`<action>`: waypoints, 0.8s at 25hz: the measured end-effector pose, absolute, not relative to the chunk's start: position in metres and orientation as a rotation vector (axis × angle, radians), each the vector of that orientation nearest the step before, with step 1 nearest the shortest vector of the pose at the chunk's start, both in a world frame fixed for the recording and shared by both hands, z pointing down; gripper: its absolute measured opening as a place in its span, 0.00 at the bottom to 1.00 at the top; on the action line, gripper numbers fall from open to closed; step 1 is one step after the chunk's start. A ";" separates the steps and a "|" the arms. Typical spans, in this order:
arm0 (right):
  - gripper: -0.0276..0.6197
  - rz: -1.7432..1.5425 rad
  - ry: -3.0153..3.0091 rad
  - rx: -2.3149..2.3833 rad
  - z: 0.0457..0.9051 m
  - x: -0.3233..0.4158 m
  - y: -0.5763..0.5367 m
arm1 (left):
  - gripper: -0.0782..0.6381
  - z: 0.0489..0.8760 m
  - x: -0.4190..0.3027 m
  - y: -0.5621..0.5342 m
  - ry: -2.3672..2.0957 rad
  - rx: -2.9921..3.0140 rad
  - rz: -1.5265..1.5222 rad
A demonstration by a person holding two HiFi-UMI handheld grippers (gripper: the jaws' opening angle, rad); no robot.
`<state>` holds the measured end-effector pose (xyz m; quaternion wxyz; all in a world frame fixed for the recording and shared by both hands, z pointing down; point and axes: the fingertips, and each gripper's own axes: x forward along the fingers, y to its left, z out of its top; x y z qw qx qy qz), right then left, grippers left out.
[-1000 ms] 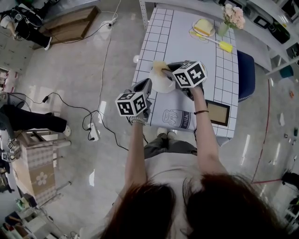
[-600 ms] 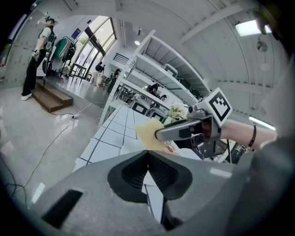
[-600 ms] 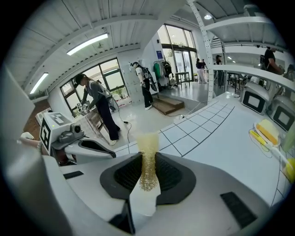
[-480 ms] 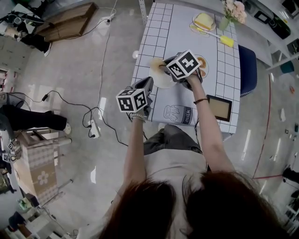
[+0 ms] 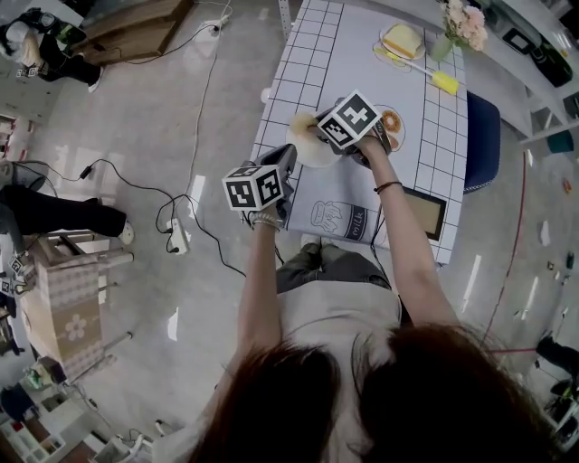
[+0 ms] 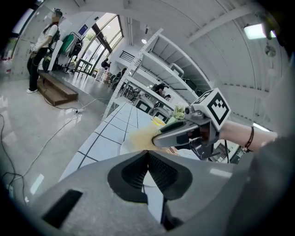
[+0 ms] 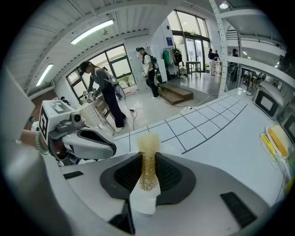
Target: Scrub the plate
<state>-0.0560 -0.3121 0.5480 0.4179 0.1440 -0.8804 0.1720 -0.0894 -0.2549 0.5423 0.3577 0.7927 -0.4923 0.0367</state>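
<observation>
Plate (image 5: 308, 152): white, round; over the left edge of the table (image 5: 353, 63), toward the table's near end, between the two grippers.
Left gripper (image 6: 147, 154): jaws clenched on the plate's near rim; the rim shows edge-on as a thin pale sliver between the ribbed pads; it reaches in from off the table's left side.
Scrub pad (image 7: 148, 143): yellowish, coarse mesh; upright between the right jaws with its free end standing out past their tips; it meets the plate's face at the rim farther along the table.
Right gripper (image 7: 148, 156): jaws closed on the scrub pad; over the table, just right of the plate; its marker cube faces up in the head view.
Table: long, white, ruled with a black grid on its left and far parts; the person stands at its near end.
Milk bottle print (image 5: 339, 220): on the table's near end, below the plate in the head view.
Brush (image 5: 425, 74): pale handle, yellow head; lies at the table's far right.
Flowers (image 5: 466, 23): pink, at the table's far right corner, just beyond the brush.
Chair (image 5: 479, 136): blue, against the table's right side.
Cables (image 5: 181, 217): dark, trailing over the glossy floor to the table's left.
Bystanders (image 7: 103, 92): standing on the floor beyond the table's left side, seen in the right gripper view.
</observation>
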 end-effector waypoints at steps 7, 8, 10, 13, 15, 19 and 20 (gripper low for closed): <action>0.16 0.418 -2.178 0.321 0.555 -0.062 -0.314 | 0.12 0.544 -0.096 -0.255 -1.293 2.015 0.083; 0.16 0.418 -2.172 0.319 0.556 -0.063 -0.314 | 0.12 0.544 -0.096 -0.255 -1.294 2.012 0.083; 0.16 0.417 -2.158 0.315 0.559 -0.063 -0.315 | 0.12 0.545 -0.097 -0.256 -1.292 2.008 0.083; 0.16 0.418 -2.135 0.312 0.564 -0.063 -0.316 | 0.12 0.546 -0.097 -0.256 -1.287 2.004 0.085; 0.16 0.423 -2.129 0.313 0.567 -0.062 -0.316 | 0.12 0.548 -0.097 -0.256 -1.285 2.001 0.088; 0.16 0.443 -2.132 0.322 0.567 -0.063 -0.318 | 0.12 0.548 -0.097 -0.257 -1.282 2.000 0.092; 0.16 0.448 -2.131 0.325 0.567 -0.063 -0.319 | 0.12 0.548 -0.097 -0.257 -1.282 2.000 0.092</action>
